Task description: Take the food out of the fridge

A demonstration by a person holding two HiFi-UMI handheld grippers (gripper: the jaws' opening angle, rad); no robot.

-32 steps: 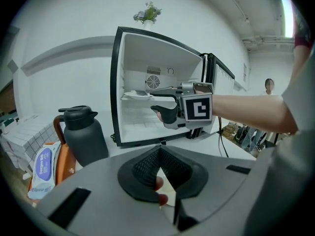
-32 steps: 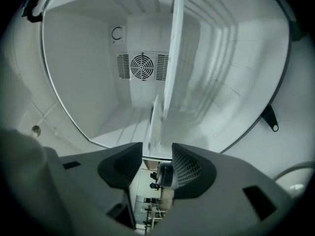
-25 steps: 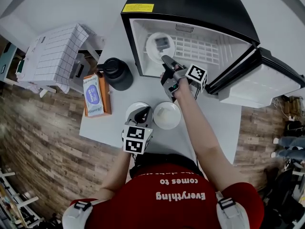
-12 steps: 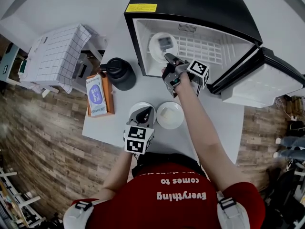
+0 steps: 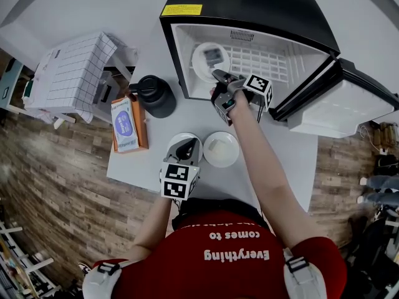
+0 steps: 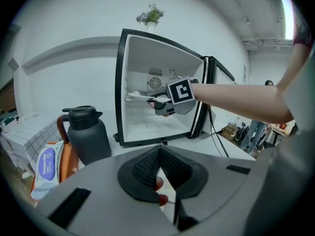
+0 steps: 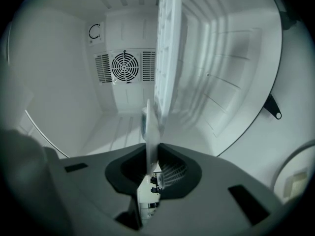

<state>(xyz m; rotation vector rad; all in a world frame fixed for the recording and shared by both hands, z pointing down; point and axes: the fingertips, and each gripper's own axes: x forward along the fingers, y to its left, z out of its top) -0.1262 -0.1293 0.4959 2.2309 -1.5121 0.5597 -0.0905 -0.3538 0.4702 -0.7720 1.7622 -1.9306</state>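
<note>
Floor [image 5: 56,185]: wood planks in mixed browns, showing on both sides of the table.
Table [image 5: 293,161]: white top, and it's brightly lit.
Side stand [image 5: 72,73]: off to the table's left, draped in white checked cloth.
Wall [image 6: 64,48]: pale grey-white.
Light [image 6: 287,14]: there's a bright ceiling strip, glowing top right.

Black fridge [image 5: 249,5], white inside, stands with its door open to the right. A white plate [image 5: 201,67] bearing a pale square of food [image 5: 213,55] lies on its shelf [image 5: 268,64]. A second plate [image 5: 228,157], also with food, lies on the table [image 5: 287,148] in front.
</note>
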